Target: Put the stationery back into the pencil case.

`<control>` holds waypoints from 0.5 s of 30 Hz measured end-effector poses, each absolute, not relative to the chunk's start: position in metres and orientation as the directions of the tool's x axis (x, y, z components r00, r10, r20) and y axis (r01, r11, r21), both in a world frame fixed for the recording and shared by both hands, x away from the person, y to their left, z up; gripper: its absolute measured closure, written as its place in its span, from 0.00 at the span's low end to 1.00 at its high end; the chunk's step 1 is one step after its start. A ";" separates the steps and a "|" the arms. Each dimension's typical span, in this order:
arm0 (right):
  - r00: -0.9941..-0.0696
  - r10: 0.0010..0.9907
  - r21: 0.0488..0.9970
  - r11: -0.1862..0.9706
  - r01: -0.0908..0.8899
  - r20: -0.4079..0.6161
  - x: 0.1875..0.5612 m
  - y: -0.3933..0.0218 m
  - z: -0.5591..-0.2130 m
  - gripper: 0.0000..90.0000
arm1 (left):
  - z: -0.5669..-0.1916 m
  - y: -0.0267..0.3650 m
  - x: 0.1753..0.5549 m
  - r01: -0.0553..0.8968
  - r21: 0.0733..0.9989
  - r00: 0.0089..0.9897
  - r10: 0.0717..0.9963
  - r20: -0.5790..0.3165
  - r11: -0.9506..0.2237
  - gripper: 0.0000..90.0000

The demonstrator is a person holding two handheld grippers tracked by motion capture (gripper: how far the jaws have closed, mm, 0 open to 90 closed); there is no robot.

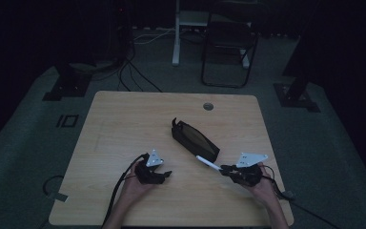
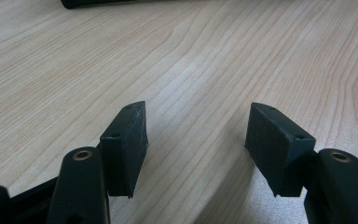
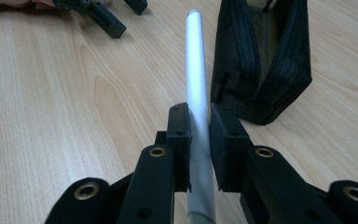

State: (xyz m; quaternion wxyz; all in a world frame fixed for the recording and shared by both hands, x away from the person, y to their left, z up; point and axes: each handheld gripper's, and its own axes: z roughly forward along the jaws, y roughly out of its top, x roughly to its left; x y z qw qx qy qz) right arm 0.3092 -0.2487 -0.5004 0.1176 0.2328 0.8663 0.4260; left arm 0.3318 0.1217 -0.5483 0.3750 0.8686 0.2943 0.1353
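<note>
Black pads (image 3: 181, 140) at the bottom of the right gripper view are clamped on a white pen (image 3: 196, 84), which runs up the middle of the frame between them, its tip reaching toward the top. Just right of the pen stands a black pouch (image 3: 261, 60), its zip mouth gaping toward the camera. In the high view the right gripper (image 1: 225, 169) sits at lower right of the table (image 1: 124, 124), the pen (image 1: 207, 163) jutting up-left from it and ending just short of the pouch (image 1: 195, 139), which lies slantwise at the table's centre.

Left gripper (image 1: 164, 174), at lower centre-left of the high view, has its jaws apart with nothing between them; its own view shows bare wood between the pads (image 2: 126, 140), and a dark edge, probably the pouch, at the top.

Judging from this, the pen looks bound for the pouch, and the risks follow from that:
- The pouch is soft and nothing holds it, so a push from the pen tip could slide it away or fold the mouth shut.
- The pen is smooth and round and pinched near one end, so it could swivel or slip if the tip catches on the zip.
- Coming in too low, the tip would strike the pouch's side.
</note>
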 end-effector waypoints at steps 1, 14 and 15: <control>-0.864 0.504 0.792 0.529 0.305 -0.005 0.309 -0.249 -0.500 0.88 | -0.548 0.122 0.332 0.410 0.731 0.790 0.613 0.014 -0.546 0.44; -0.859 0.513 0.805 0.508 0.306 0.002 0.310 -0.252 -0.494 0.88 | -0.548 0.122 0.332 0.410 0.731 0.790 0.613 0.014 -0.546 0.44; -0.859 0.513 0.805 0.508 0.306 0.002 0.310 -0.252 -0.494 0.88 | -0.548 0.122 0.332 0.410 0.731 0.790 0.613 0.014 -0.546 0.44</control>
